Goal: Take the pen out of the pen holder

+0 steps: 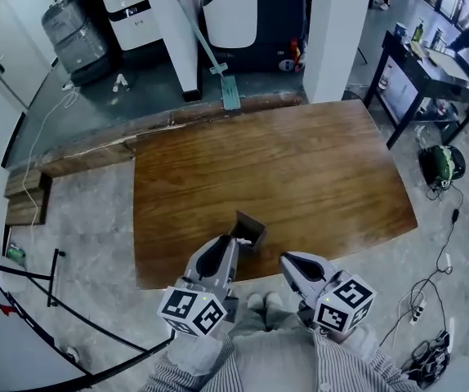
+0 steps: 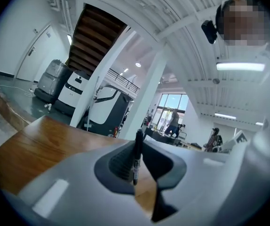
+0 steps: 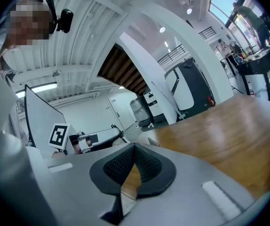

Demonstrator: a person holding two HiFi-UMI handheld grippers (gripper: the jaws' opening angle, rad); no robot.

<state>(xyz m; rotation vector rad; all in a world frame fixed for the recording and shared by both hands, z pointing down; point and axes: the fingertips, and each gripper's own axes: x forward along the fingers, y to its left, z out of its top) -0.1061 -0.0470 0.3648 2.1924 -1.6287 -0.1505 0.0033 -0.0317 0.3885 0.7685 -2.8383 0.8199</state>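
Left gripper view: left gripper (image 2: 137, 147) pinches pen (image 2: 136, 160) upright; right gripper (image 3: 134, 147) closed, empty; best keep the grip firm, lifting straight, clear of holder (image 1: 251, 232).

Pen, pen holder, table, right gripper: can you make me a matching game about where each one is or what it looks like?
Things:
1. pen
2. pen holder
3. table
4. right gripper

Places and states:
A. brown wood
B. jaws shut, nothing between them
C. clamped in the left gripper
D. standing on the table near its front edge

Pairs: 1-C, 2-D, 3-A, 4-B
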